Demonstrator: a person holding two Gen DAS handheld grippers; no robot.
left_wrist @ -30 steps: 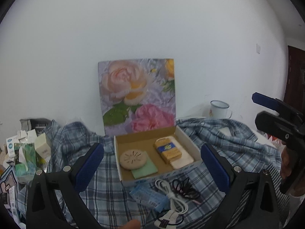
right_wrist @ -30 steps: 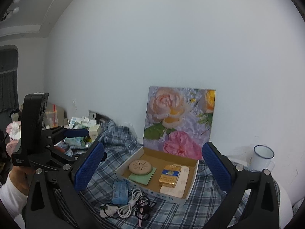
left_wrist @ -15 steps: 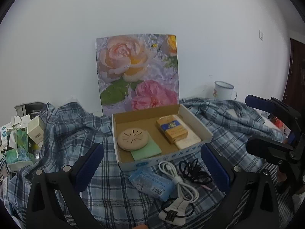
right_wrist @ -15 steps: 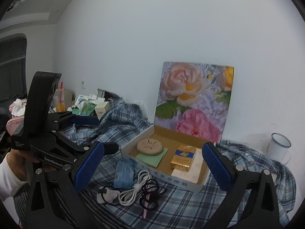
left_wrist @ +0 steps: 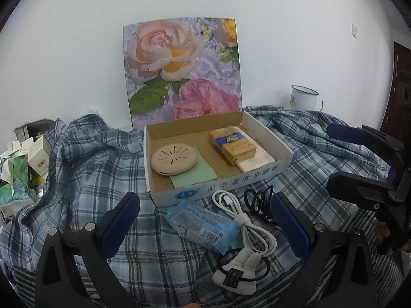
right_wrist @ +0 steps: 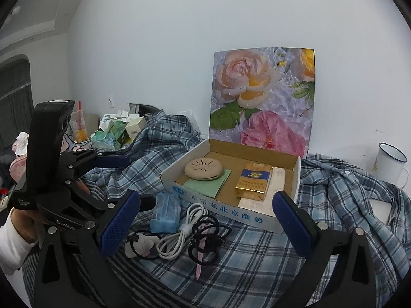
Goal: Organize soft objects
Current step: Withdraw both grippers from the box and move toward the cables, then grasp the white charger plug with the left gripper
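Looks like the approach stage here, nothing picked up yet. Both claws are spread wide with nothing between the pads: the left claw (left_wrist: 204,214) hangs over the near edge of the plaid shirt (left_wrist: 84,169) covering the surface, and the right claw (right_wrist: 205,214) sits off to the right of it, aimed the same way. The loose stuff lies just in front of the open cardboard box (left_wrist: 280,146): a blue tissue pack (left_wrist: 203,224), a coiled white cable (left_wrist: 246,220), black hair ties (left_wrist: 258,201) and a small white plush hair tie (left_wrist: 237,273) nearest the camera. The box already holds a round beige case (left_wrist: 174,159), a green pad and a cigarette pack. My guess is the tissue pack goes next, so the left claw needs to drop, straddle it without snagging the cable touching its right end, then close gently.
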